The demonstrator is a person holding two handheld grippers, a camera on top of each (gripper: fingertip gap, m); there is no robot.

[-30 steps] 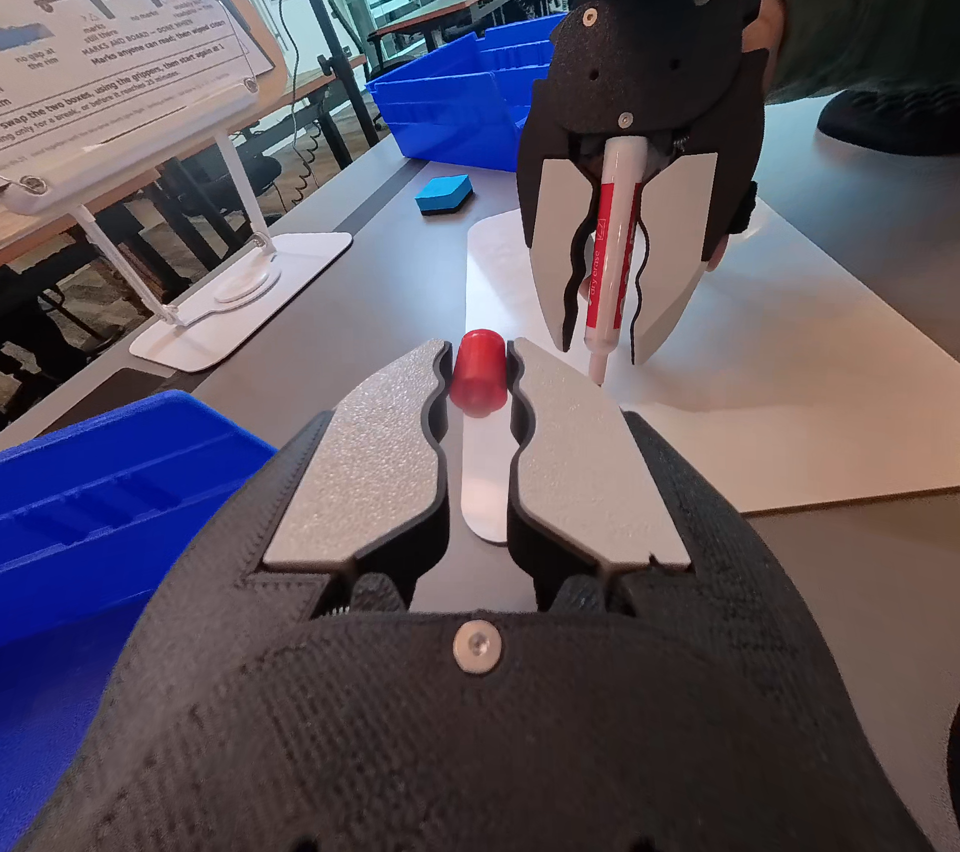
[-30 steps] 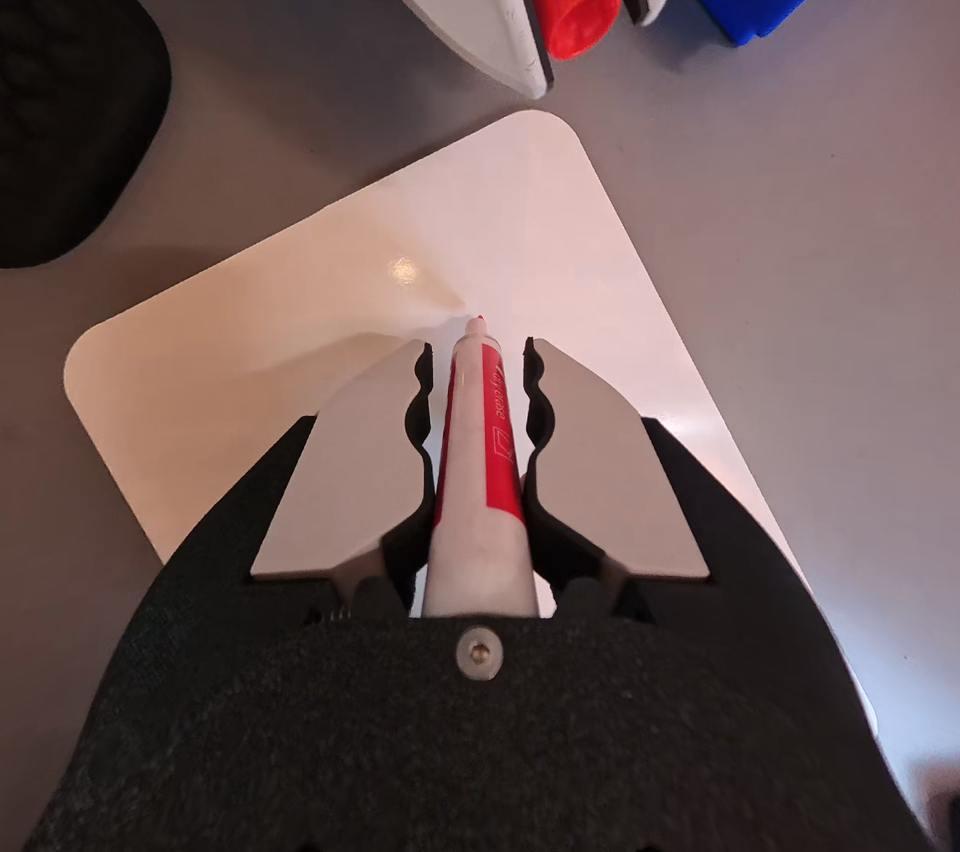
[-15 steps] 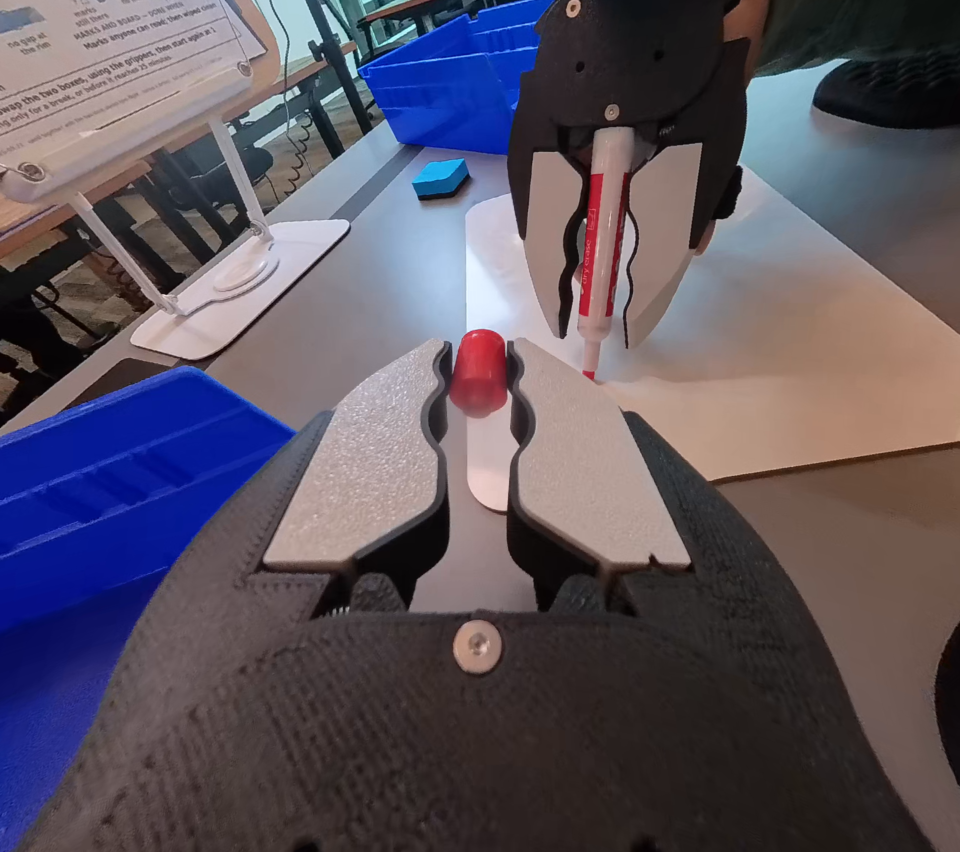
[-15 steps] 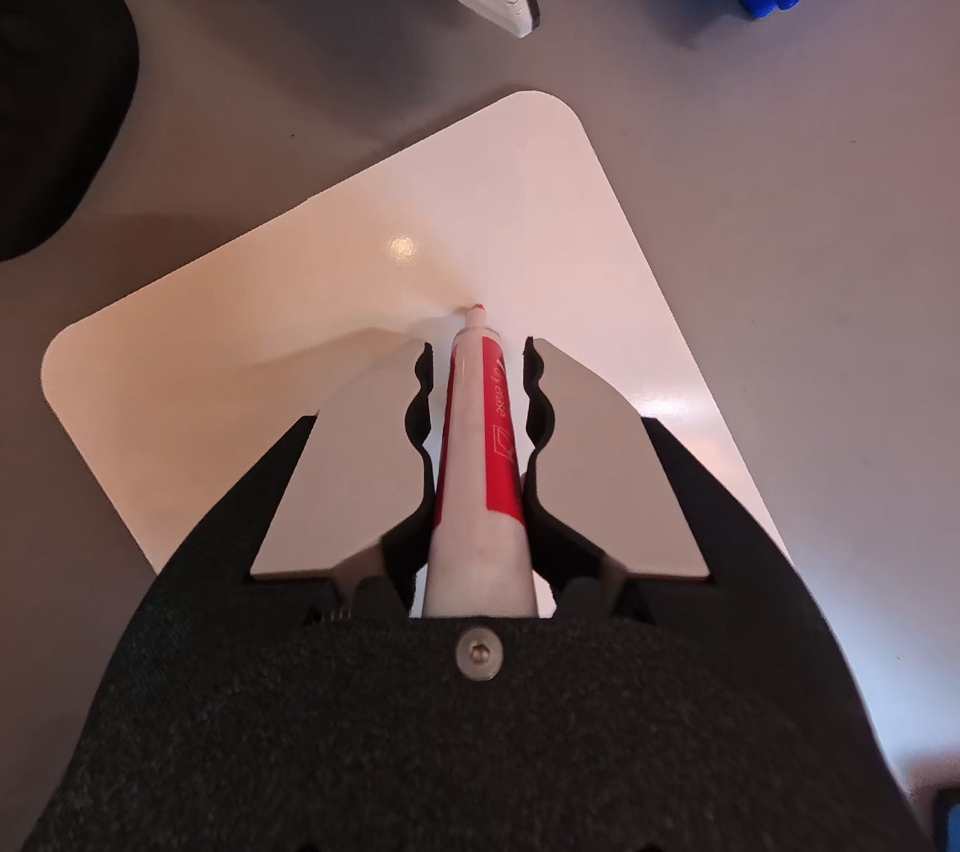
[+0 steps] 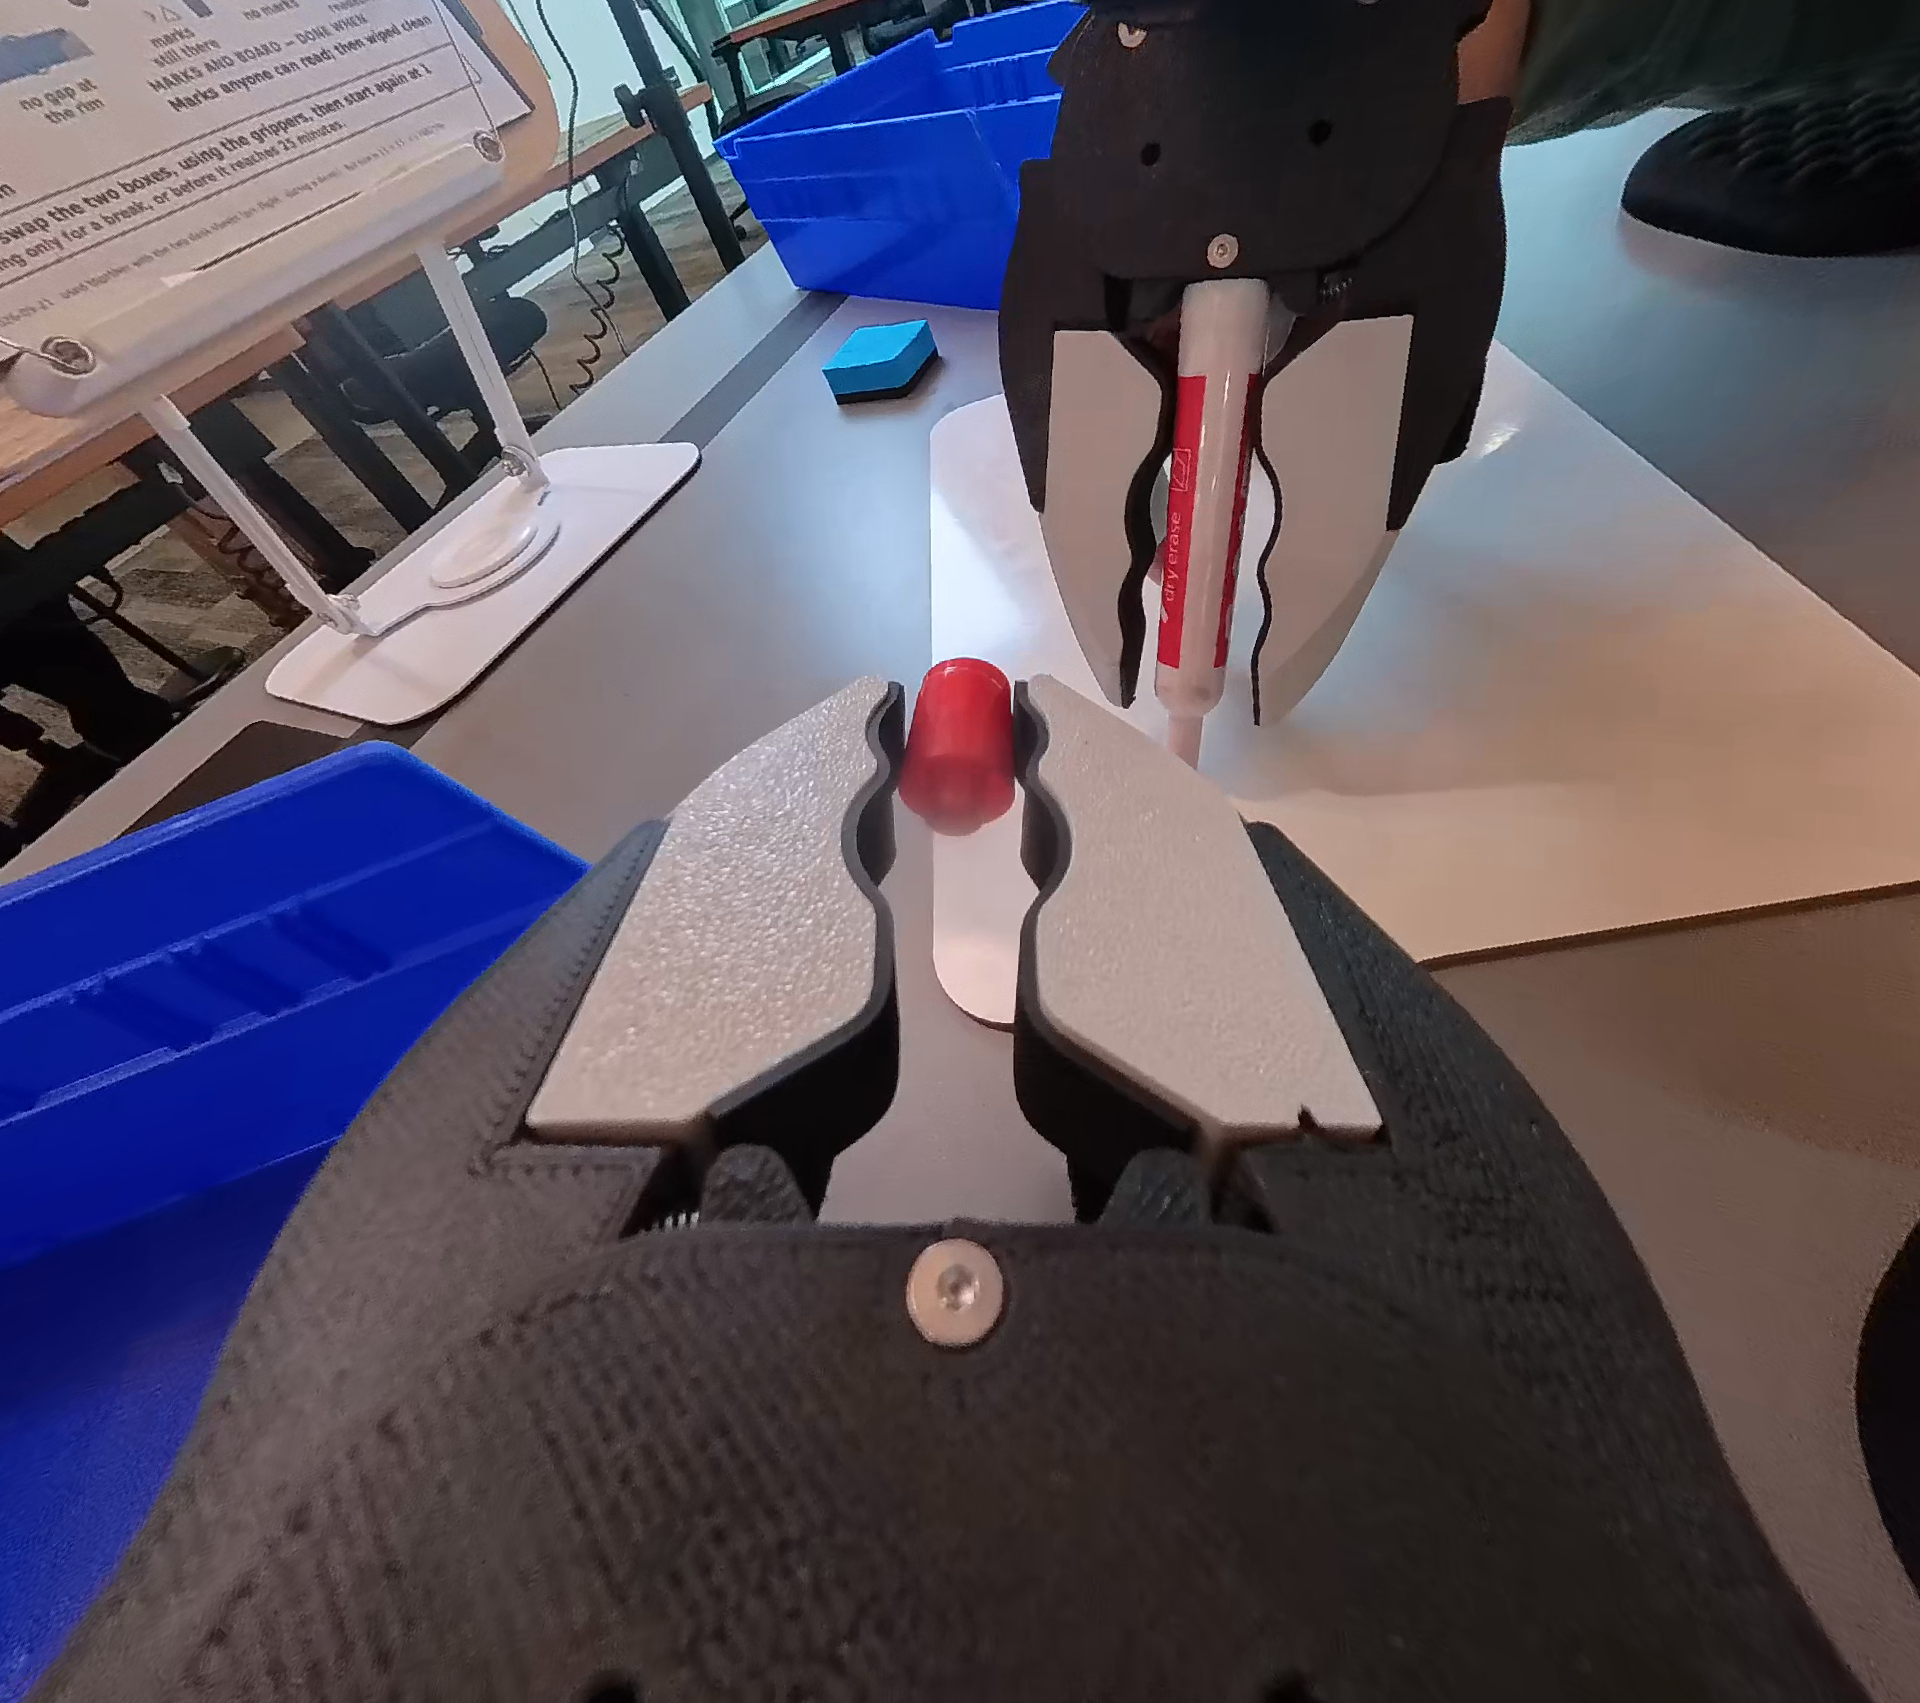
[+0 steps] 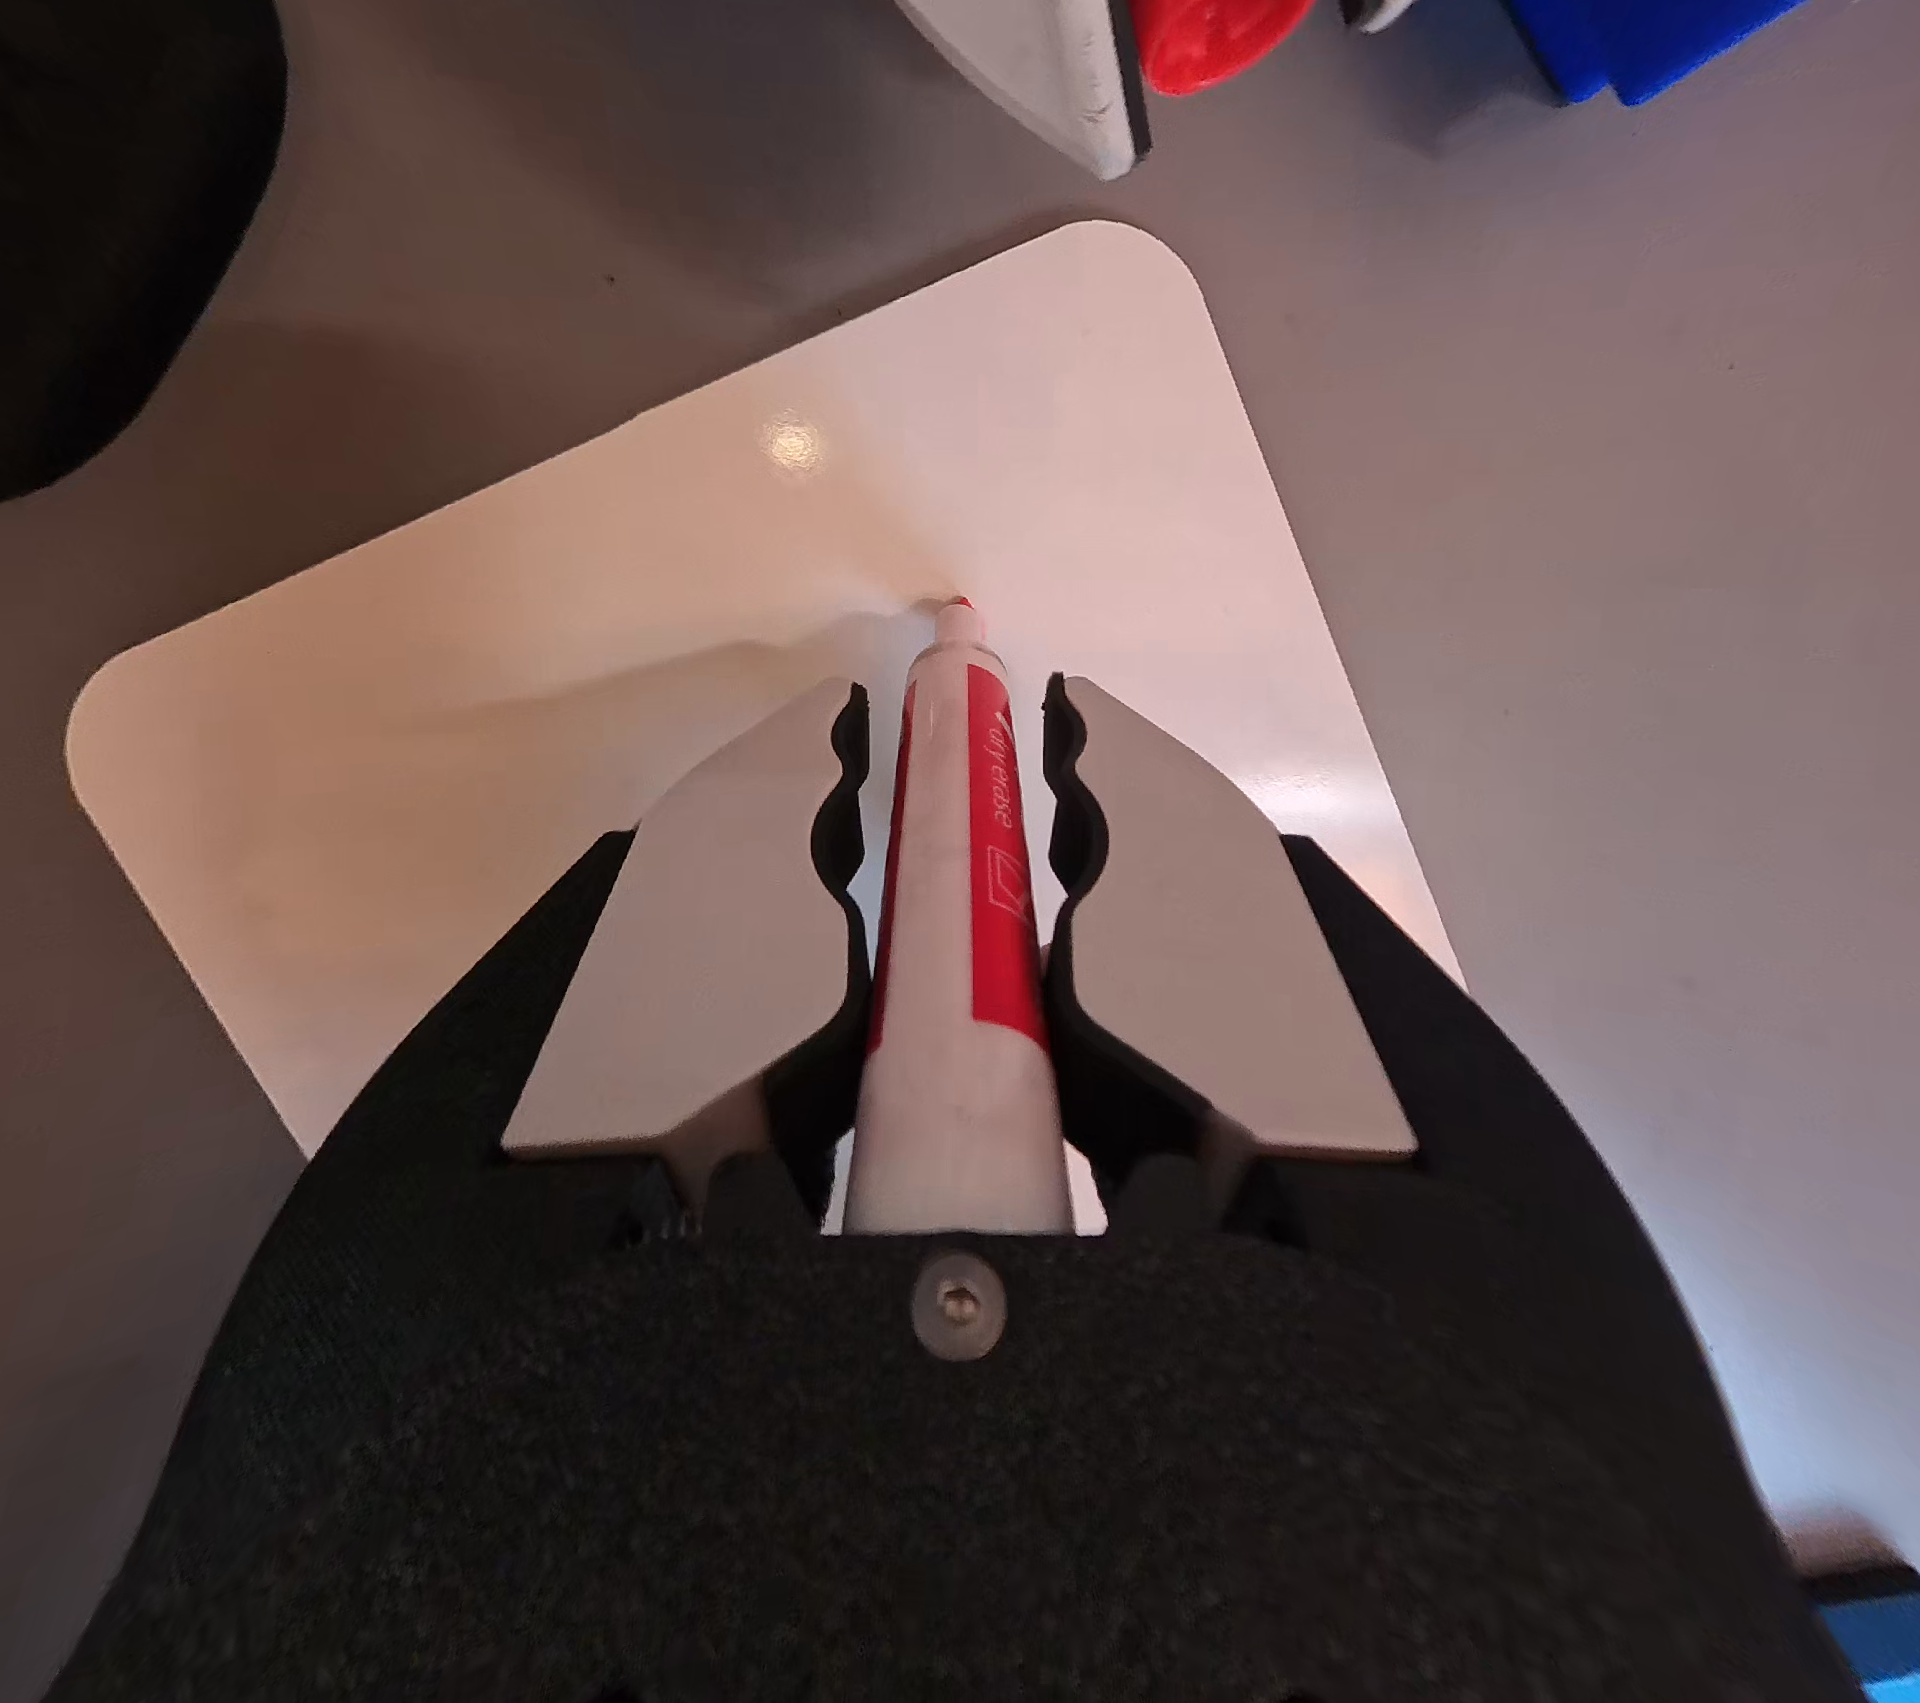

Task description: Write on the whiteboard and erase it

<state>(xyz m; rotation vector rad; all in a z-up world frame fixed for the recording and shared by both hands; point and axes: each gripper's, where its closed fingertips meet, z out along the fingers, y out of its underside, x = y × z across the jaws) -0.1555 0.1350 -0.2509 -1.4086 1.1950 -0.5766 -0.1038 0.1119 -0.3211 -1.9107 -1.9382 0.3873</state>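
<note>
From the left wrist view, a blue bin (image 5: 208,957) sits at nine o'clock on the grey table (image 5: 727,573), and a white stand with a printed instruction sheet (image 5: 208,43) rises at ten o'clock. The left gripper (image 5: 957,749) is clamped on a red marker cap (image 5: 957,765), pinched between its tips just off the near corner of the whiteboard (image 5: 1558,770). A blue eraser (image 5: 879,361) lies on the table at twelve o'clock, in front of more blue bins (image 5: 894,188). At one o'clock the right gripper (image 5: 1195,697) points down, its jaws closed around a white-and-red marker (image 5: 1205,531) with the nib touching the board. The barrel carries small printed lettering and a logo.

In the right wrist view the marker (image 6: 956,874) runs straight ahead to twelve o'clock, its red tip on the bare whiteboard (image 6: 520,666). A dark rounded object (image 6: 114,147) lies at ten o'clock.
</note>
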